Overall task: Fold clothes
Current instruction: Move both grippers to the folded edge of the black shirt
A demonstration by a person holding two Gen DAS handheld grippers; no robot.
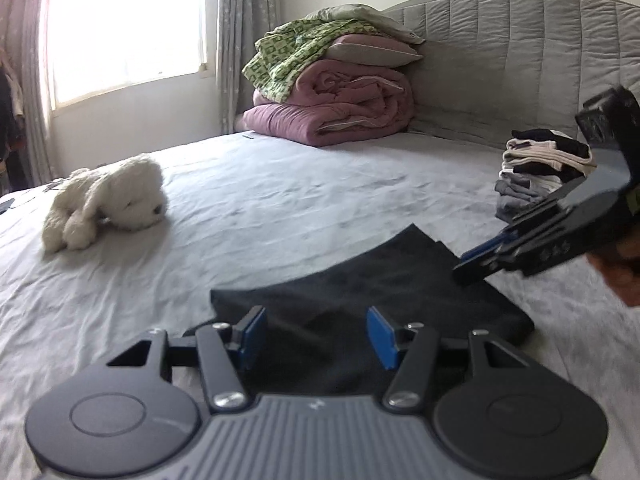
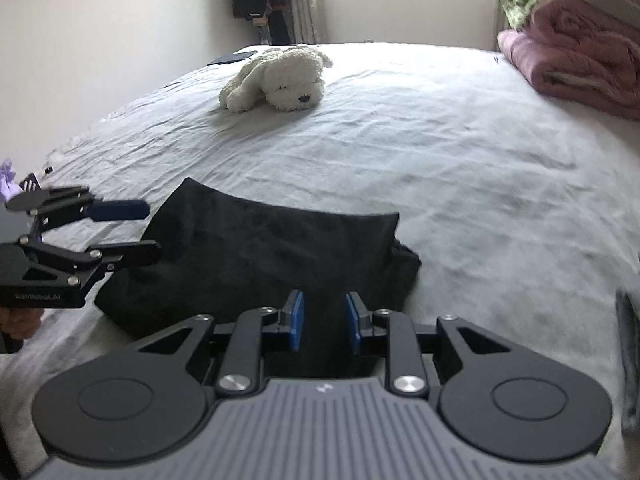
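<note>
Grippers both hover low over a black garment [image 2: 256, 252] lying folded flat on the bed [image 2: 460, 168].

Left gripper [image 1: 316, 332]: jaws spread wide, nothing between the blue pads [image 1: 382, 336]; the near edge of the dark cloth lies below them. From the right wrist view this gripper [image 2: 138, 232] comes in at the left edge, one finger above the other, with a clear gap, at the garment's left side. Contact with the cloth cannot be told.

Right gripper [image 2: 323, 322]: jaws parted narrowly, pads empty, black fabric beneath. In the left wrist view it [image 1: 476, 258] reaches in from the right over the garment's far right corner; part of a hand [image 1: 618, 276] shows behind it.

Beyond the garment, well apart: a white plush dog [image 1: 108, 202] lying on the pale, wrinkled sheet. Near the padded grey headboard [image 1: 520, 60], a stack of folded clothes [image 1: 540, 172] in black, white and grey. Farther back, rolled pink quilts [image 1: 332, 104] topped by a pillow and a green patterned cloth [image 1: 288, 52]. Bright window [image 1: 128, 24] with a grey curtain beside it.
</note>
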